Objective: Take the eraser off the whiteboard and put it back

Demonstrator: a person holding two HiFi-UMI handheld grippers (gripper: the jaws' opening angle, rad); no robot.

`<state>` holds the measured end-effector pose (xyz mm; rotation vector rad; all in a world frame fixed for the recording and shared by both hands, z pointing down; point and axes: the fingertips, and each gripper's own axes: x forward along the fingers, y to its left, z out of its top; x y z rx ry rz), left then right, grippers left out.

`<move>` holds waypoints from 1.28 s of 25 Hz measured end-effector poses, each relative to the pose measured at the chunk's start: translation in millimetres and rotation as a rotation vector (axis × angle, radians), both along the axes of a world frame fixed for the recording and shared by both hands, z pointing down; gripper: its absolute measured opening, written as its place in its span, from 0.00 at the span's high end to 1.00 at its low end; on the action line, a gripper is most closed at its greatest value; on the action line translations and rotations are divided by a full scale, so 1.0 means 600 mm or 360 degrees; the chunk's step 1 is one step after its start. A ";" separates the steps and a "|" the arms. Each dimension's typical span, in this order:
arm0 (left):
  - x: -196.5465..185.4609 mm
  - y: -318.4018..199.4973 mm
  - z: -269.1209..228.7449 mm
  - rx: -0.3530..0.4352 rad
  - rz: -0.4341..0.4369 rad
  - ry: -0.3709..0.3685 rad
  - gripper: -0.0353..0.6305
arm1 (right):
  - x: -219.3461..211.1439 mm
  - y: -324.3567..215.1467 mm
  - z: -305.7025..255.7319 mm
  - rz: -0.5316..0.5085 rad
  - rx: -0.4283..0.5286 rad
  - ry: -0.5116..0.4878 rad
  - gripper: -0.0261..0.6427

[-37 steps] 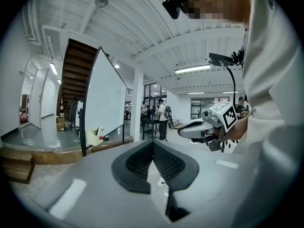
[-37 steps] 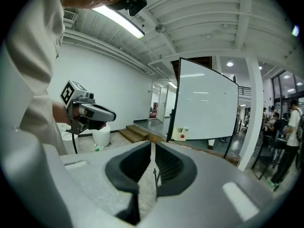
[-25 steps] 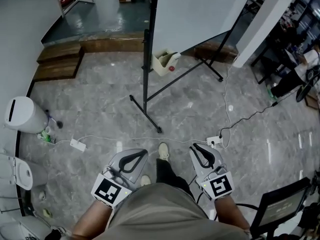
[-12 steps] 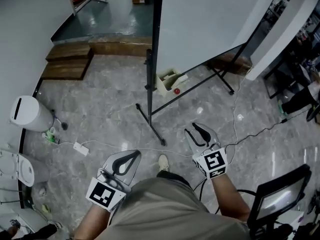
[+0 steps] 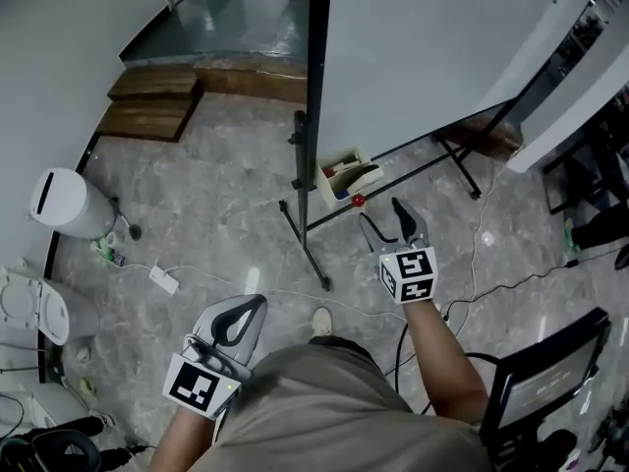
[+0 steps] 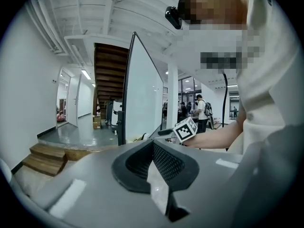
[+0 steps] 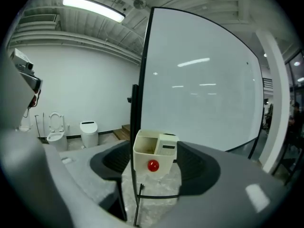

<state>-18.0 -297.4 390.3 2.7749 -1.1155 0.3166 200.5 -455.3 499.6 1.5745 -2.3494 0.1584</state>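
**Placement.** The whiteboard (image 5: 442, 57) stands on its frame in the upper right of the head view. A pale box (image 7: 151, 156) is fixed at the board's lower left corner, with a red knob (image 7: 152, 166) on its front. The eraser (image 7: 167, 145) is judged to be the pale block lodged in the box's right compartment (its make cannot be confirmed at this size). It has not yet been lifted.

**Right hand-held gripper** (image 5: 381, 216). It is held out toward the box, near it but apart, so that the box is framed between its jaws. The jaws have just been opening and are spread wide, with nothing pressed between them. This is judged to be the approach for the pick-up.

**Left hand-held gripper** (image 5: 248, 311). It is held low at the lower left of the frame, jaws together and empty. It is presumably held clear because one gripper suffices.

**Count.** One whiteboard, one box, one eraser, one red knob, two hand-held grippers.
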 end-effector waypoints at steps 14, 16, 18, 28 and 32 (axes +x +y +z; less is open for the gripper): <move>0.002 -0.042 -0.001 0.0015 -0.0177 -0.0093 0.94 | 0.001 -0.145 0.064 0.0020 -0.0051 -0.0146 0.47; 0.007 -0.048 0.001 0.0011 -0.0186 -0.0106 0.94 | 0.002 -0.157 0.075 0.0003 -0.0070 -0.0147 0.47; 0.009 -0.057 0.000 0.0024 -0.0201 -0.0121 0.94 | 0.004 -0.166 0.080 -0.0011 -0.0082 -0.0162 0.47; -0.017 -0.035 -0.010 0.0062 -0.0253 -0.0127 0.94 | -0.005 -0.153 0.072 -0.0026 -0.0054 -0.0166 0.57; -0.027 -0.017 -0.017 0.0081 -0.0245 -0.0100 0.94 | -0.016 -0.136 0.047 -0.0034 -0.0022 -0.0166 0.57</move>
